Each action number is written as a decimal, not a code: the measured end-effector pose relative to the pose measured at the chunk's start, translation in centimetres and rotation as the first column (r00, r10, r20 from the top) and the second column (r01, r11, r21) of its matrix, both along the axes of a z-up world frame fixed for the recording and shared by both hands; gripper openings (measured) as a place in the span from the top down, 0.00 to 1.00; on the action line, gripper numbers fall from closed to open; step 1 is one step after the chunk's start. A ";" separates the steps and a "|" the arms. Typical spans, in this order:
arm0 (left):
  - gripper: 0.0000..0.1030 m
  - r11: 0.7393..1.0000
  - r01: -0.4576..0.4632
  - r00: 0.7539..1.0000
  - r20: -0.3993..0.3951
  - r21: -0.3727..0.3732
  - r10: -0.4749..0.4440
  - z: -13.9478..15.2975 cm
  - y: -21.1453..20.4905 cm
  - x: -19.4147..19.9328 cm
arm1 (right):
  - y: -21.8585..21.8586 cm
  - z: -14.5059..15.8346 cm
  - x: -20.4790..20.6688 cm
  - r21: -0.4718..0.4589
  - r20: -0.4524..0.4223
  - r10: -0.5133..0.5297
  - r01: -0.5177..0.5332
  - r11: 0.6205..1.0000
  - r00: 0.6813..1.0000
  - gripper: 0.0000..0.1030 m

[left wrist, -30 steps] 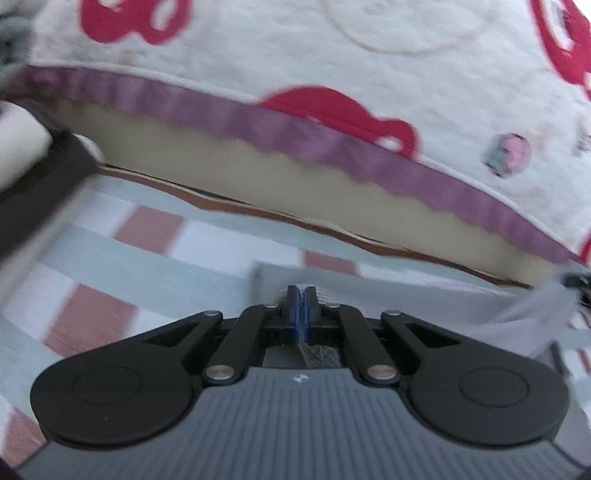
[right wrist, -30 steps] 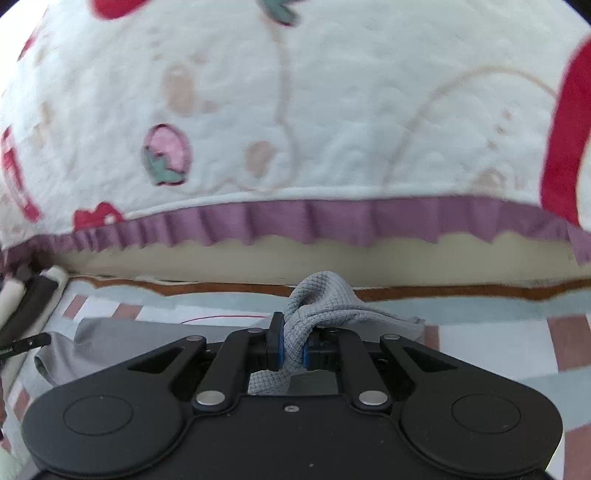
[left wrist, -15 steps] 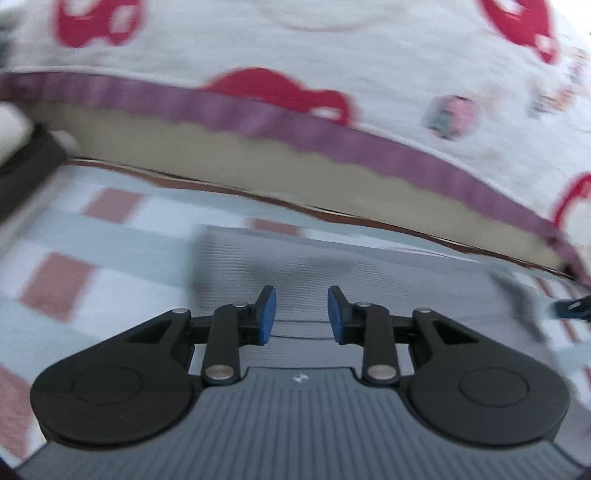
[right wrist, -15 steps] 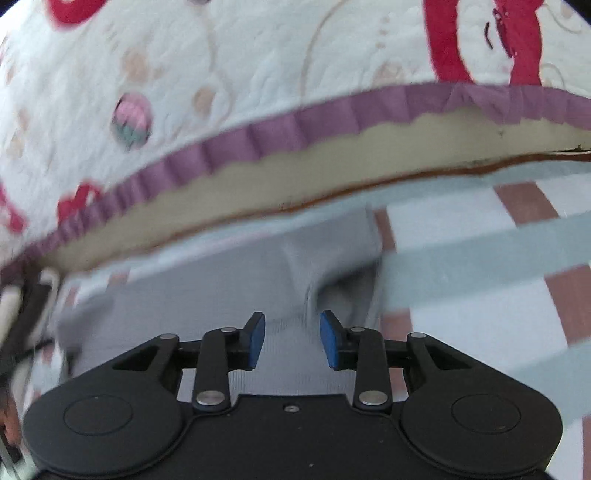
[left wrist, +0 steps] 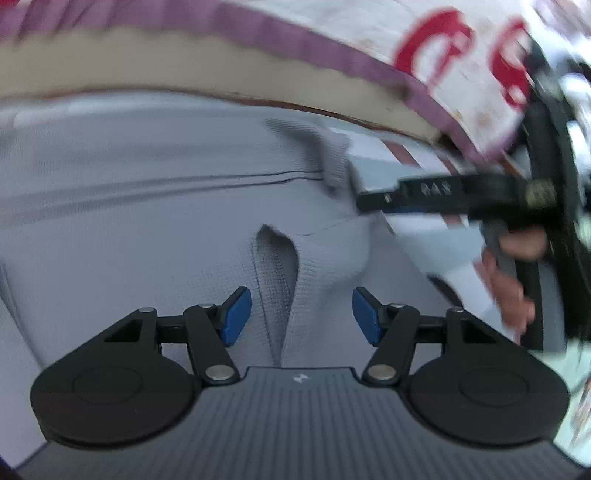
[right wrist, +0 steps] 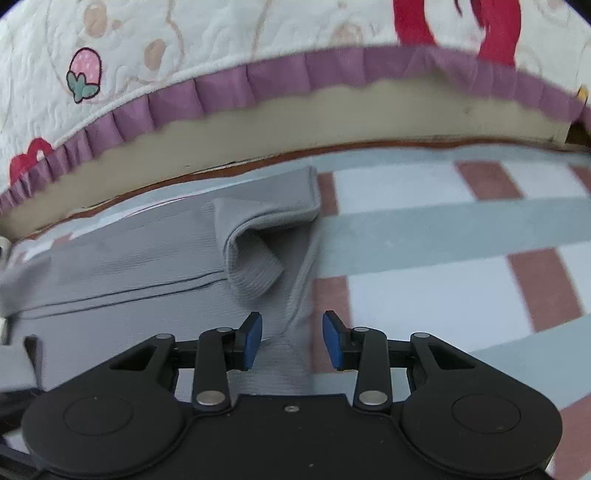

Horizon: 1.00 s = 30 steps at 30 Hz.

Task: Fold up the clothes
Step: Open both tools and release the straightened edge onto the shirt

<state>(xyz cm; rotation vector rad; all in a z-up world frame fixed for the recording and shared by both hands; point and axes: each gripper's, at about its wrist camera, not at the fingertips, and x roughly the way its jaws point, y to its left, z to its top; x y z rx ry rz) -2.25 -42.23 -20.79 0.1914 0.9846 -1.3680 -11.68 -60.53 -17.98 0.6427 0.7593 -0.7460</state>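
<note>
There is one gray garment, and it lies flat on a checked sheet with white, pale blue and brown-red squares. It sits on the left part of the sheet, close to the long edge of a white quilt with a purple frill. The quilt has one pink strawberry and some red shapes on it. The red shapes are cut off at the top, so what they are is hard to tell.

There are two claws. The left claw is over the garment. Its two blue pads are far apart and are opening more. One raised fold of gray cloth runs up between the pads, but the pads do not press on it. This view is blurry, so the far edge of the garment is hard to make out.

To the right in that same view, the other tool sticks in from the side as a dark bar, and part of a hand holds it. Only a few fingers show.

The right claw is at the right edge of the garment. Its two blue pads are part way apart and opening a little more. A narrow ridge of gray cloth lies between them, but they do not squeeze it. One ribbed cuff curls up just past the pads. The left end of the garment runs out of the picture.
</note>
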 end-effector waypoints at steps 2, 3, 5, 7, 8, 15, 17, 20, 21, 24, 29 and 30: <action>0.73 0.998 -0.064 0.997 0.035 -0.005 0.064 -0.5 0.3 0.2 | 0.3 -0.4 0.9 -0.048 -0.081 0.049 -0.053 0.997 0.996 0.74; 0.89 0.996 -0.091 0.994 0.055 -0.002 0.091 -0.7 0.5 0.4 | 0.6 -0.3 1.3 -0.090 -0.124 0.058 -0.069 0.994 0.991 0.87; 0.96 0.990 -0.142 0.987 0.078 0.005 0.141 -0.8 0.9 1.1 | 0.8 -0.2 1.3 -0.151 -0.190 0.032 -0.062 0.987 0.981 0.88; 0.96 0.982 -0.187 0.978 0.093 -0.008 0.187 -1.0 1.5 1.8 | 0.8 -0.3 1.0 -0.189 -0.212 0.006 -0.047 0.981 0.977 0.87; 0.96 0.981 -0.194 0.977 0.085 -0.013 0.194 -1.1 1.7 2.2 | 0.7 -0.3 0.7 -0.191 -0.202 0.001 -0.040 0.981 0.979 0.86; 0.90 0.982 -0.188 0.982 -0.004 -0.012 0.188 -0.7 2.9 3.8 | 2.4 2.9 -0.9 -0.109 0.046 -0.017 0.022 0.994 0.999 0.70; 0.90 0.980 -0.198 0.980 -0.002 -0.016 0.198 -0.3 3.0 3.8 | 3.9 3.6 -0.2 -0.083 0.053 0.059 -0.054 0.995 0.997 0.70; 0.90 0.978 -0.205 0.979 -0.009 -0.044 0.205 0.3 2.9 4.2 | 6.1 3.8 2.3 -0.072 -0.011 0.175 -0.175 0.982 0.984 0.55; 0.88 0.977 -0.208 0.978 -0.010 -0.049 0.208 0.5 3.0 4.4 | 6.5 3.5 3.2 -0.073 -0.041 0.201 -0.203 0.976 0.979 0.45; 0.86 0.975 -0.215 0.977 -0.009 -0.049 0.215 0.8 3.4 4.5 | 6.7 1.5 6.2 -0.053 -0.155 0.218 -0.228 0.972 0.964 0.51; 0.86 0.973 -0.231 0.973 -0.010 -0.025 0.230 0.6 4.0 4.5 | 4.2 1.4 8.1 0.045 0.012 0.202 -0.202 0.978 0.979 0.86; 0.86 0.972 -0.232 0.973 -0.010 -0.021 0.232 0.5 4.1 4.6 | 4.0 1.8 7.3 0.068 0.064 0.188 -0.193 0.979 0.980 0.87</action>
